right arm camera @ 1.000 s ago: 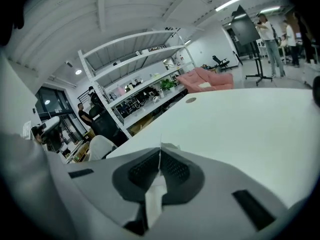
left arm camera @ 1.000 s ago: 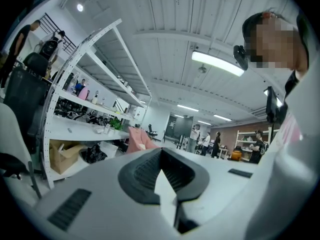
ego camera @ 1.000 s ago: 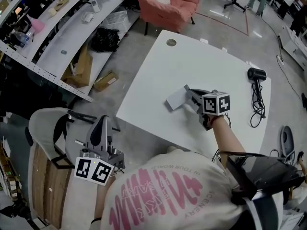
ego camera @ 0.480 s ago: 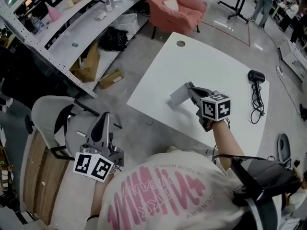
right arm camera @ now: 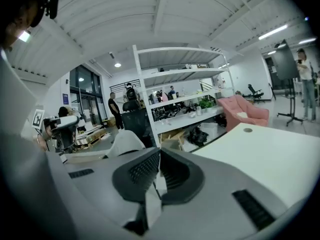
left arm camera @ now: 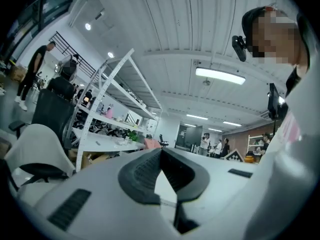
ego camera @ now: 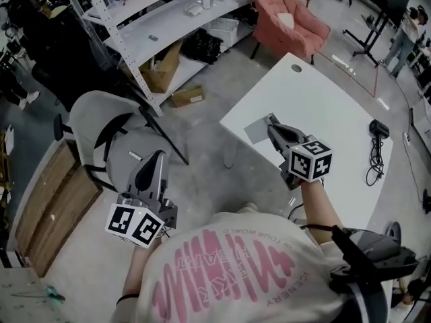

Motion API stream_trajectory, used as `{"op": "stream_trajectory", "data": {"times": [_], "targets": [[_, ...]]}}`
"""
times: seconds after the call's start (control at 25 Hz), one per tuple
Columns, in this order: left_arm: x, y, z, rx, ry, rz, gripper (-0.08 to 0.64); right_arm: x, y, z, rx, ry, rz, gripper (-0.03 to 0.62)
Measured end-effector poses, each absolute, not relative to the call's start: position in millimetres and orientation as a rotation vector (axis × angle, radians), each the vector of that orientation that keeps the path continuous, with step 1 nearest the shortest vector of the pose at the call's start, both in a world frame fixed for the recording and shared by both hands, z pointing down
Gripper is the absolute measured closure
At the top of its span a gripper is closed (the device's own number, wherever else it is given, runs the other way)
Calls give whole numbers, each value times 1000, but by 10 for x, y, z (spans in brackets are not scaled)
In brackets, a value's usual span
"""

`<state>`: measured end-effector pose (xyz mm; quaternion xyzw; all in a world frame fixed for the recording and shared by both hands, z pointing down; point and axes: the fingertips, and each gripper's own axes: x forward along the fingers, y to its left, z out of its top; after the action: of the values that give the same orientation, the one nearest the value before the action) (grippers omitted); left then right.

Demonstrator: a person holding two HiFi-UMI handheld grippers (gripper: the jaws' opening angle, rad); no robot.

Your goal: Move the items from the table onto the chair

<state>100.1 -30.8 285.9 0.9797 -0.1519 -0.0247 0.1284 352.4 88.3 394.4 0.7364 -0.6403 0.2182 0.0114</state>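
Observation:
My right gripper [ego camera: 271, 120] is shut on a flat grey sheet [ego camera: 255, 130], which hangs over the near-left edge of the white table [ego camera: 330, 106]. In the right gripper view the sheet [right arm camera: 152, 196] shows as a pale strip pinched between the jaws of the right gripper [right arm camera: 158, 156]. A grey-white chair [ego camera: 108, 123] stands on the floor left of the table, also seen as the chair [right arm camera: 123, 142] past the jaws. My left gripper [ego camera: 159, 155] hangs low near the chair, shut with nothing in it; its tips meet in the left gripper [left arm camera: 160, 152] view.
A black hair dryer [ego camera: 378, 128] with its cord lies at the table's right side. A pink armchair [ego camera: 291, 13] stands beyond the table. A white shelf rack [ego camera: 168, 25] with boxes [ego camera: 162, 73] under it runs along the back left. Wooden boards [ego camera: 47, 200] lie at the left.
The head view has swung left, bringing the chair more into sight. My right gripper has carried the grey sheet towards the table's left edge. The left gripper stays low.

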Motion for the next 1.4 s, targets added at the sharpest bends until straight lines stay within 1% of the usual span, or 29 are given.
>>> {"op": "stream_trajectory", "data": {"times": [0.48,0.84,0.96,1.16,1.4], "targets": [[-848,-551,2941,2748,-905,-124,551,1742,-210,3869,1893,-2386,669,577],[-2057,-628,3092,2568,-1258,-157,551,608,-1022,3903,1559,-2534,653,577],[-2323,-644,3164,2518,-1314,-175,551,288,-1213,3924,1473,-2569,643,577],[-2573,-716,3314,2453,-1378,-177,551,-120,-1496,4004,1368,-2579,634,577],[-2754,-881,3443,2392,-1439,-144,551,-349,-1781,4216,1279,-2576,693,577]]}}
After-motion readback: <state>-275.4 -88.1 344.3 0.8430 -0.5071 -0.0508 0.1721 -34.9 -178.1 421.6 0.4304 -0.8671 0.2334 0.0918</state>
